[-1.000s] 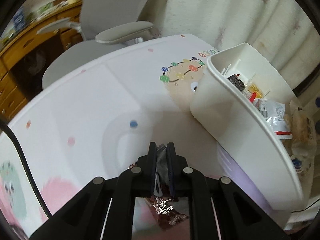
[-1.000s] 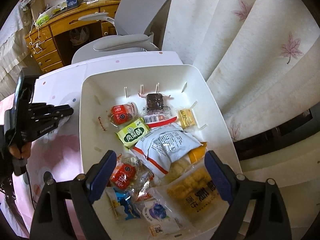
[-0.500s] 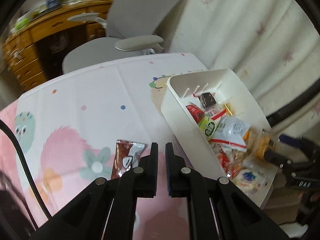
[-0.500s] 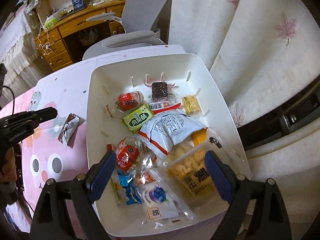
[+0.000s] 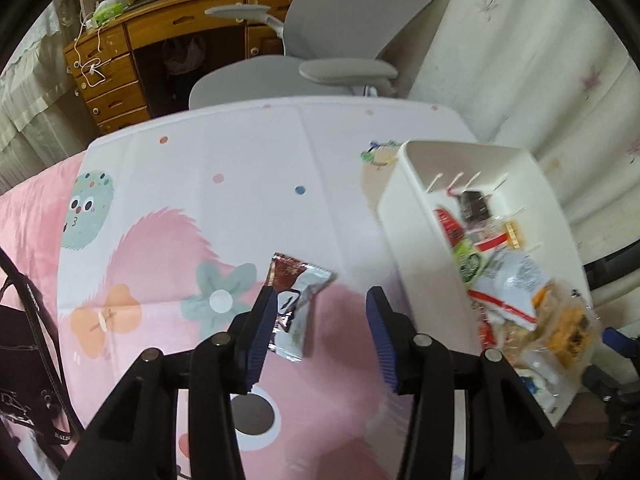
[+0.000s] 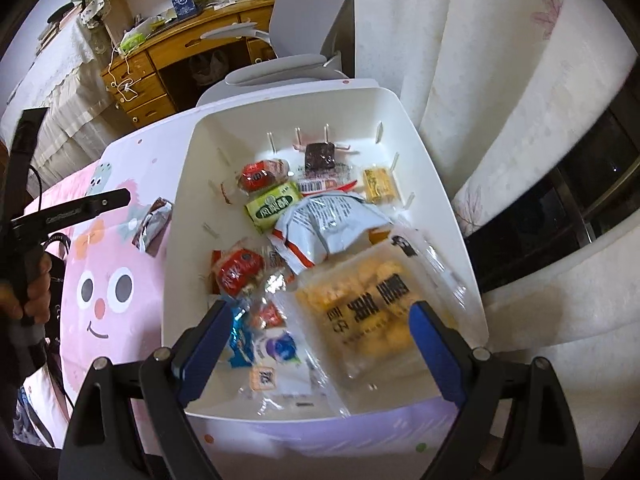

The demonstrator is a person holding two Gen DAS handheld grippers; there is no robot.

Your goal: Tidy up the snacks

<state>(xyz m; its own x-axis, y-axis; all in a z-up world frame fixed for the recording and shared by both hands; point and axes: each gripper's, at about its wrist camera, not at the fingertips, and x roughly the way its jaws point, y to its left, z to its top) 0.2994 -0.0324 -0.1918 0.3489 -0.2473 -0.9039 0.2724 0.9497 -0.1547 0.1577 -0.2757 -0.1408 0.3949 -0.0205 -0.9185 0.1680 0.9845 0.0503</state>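
— While the left gripper (image 5: 320, 322) hangs over the cloth, where's the packet it's after?

— The brown-and-silver snack packet (image 5: 295, 302) lies flat on the patterned tablecloth (image 5: 248, 184), just outside the white bin (image 6: 176, 264), near its long wall. Its jaws have just been opening; they stand apart above the packet, one pad in front of its edge, nothing pinched.

— And the other hand?

— The right gripper (image 6: 320, 344) hovers spread wide over the bin, gripping nothing. Below it sit a big clear bag of yellow puffs (image 6: 368, 300) and a jumble of small wrapped sweets.

— How would that packet handle?

— I'd guess light and crinkly, foil that slides under a pad. It's soft, so squeezing the middle may crush what's inside. I'd take it by a crimped end seam, where the film is flat and stiff enough to bite.

— The puffs?

— Fragile, I'd think. Pinch a corner of the bag, not the belly.
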